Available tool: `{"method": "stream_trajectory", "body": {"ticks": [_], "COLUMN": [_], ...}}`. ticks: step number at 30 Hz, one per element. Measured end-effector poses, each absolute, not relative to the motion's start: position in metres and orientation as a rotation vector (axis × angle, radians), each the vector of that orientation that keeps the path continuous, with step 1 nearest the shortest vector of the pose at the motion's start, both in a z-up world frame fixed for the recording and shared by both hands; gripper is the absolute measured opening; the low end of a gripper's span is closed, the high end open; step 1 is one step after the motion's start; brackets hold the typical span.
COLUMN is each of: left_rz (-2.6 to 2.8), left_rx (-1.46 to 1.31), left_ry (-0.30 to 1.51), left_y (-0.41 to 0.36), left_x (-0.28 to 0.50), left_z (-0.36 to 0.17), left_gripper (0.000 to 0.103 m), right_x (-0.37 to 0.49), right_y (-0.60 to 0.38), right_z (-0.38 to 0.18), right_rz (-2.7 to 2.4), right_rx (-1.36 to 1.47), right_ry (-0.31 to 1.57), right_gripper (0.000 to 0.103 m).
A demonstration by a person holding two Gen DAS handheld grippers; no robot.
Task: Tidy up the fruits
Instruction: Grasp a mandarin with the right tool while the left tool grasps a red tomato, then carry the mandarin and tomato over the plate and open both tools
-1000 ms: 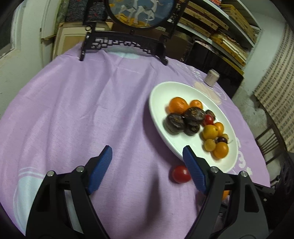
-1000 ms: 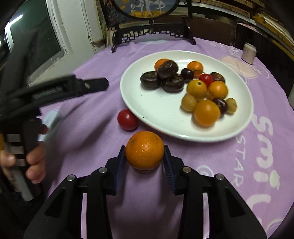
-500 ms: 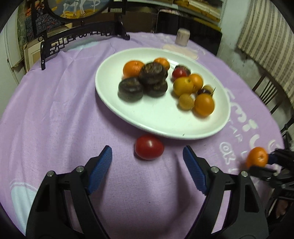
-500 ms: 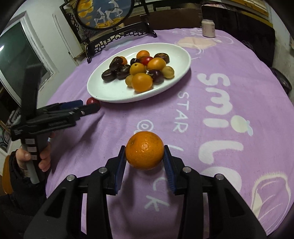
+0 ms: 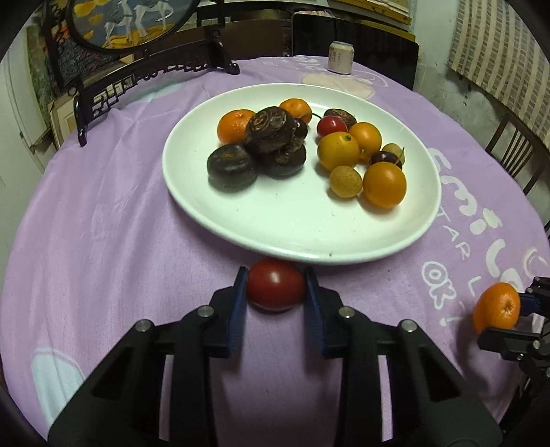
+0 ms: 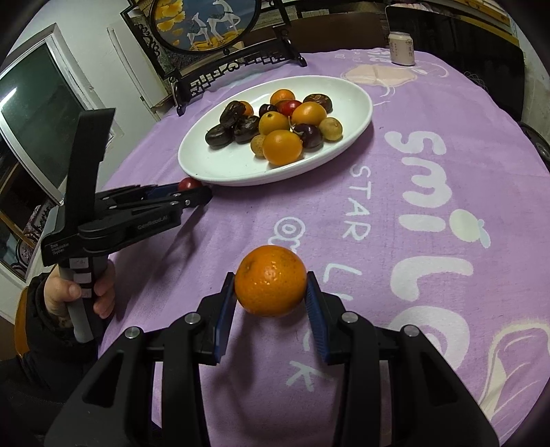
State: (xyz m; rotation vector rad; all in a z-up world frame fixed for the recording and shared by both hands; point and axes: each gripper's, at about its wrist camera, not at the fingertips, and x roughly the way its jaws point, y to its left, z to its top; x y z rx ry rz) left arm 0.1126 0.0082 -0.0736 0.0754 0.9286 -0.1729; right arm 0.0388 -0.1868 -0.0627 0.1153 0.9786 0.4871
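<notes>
Left hand-held gripper [image 5: 275,292] clamping glossy red tomato [image 5: 276,289], white plate [image 5: 240,220] beside

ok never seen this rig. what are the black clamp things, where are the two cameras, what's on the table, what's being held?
No robot: a person holds a trigger-operated two-finger gripper in each hand, each with a fisheye camera looking along its fingers. One picture is from the left gripper, the other from the right gripper. On the purple tablecloth sit a white plate of mixed fruit, a can and a framed picture stand. The left is shut on a red tomato beside the plate's rim; the right grips an orange.
</notes>
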Motion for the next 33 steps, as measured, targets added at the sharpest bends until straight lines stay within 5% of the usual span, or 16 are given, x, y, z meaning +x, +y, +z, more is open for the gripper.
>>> {"method": "stream_trajectory", "body": {"ticks": [13,23,33], "left_rz": [-0.278,-0.099,-0.118], "left_rx": [-0.042,-0.050,-0.146], "left_ry": [0.905,0.833,0.919], "left_y": [0.008,0.008,0.012], "left_x": [0.059,0.153,0.196], "left_z": [-0.041,0.018,-0.023], "left_gripper": [0.033,0.033,0.033], "right_x": [0.056,0.129,0.178], "right_y": [-0.179,-0.141,-0.147], "right_z": [-0.048,0.002,-0.026], "right_rz": [0.503,0.502,0.449], "right_rx": [0.091,0.002,0.040], "right_ry": [0.963,0.864,0.883], "right_gripper": [0.040,0.040,0.040]}}
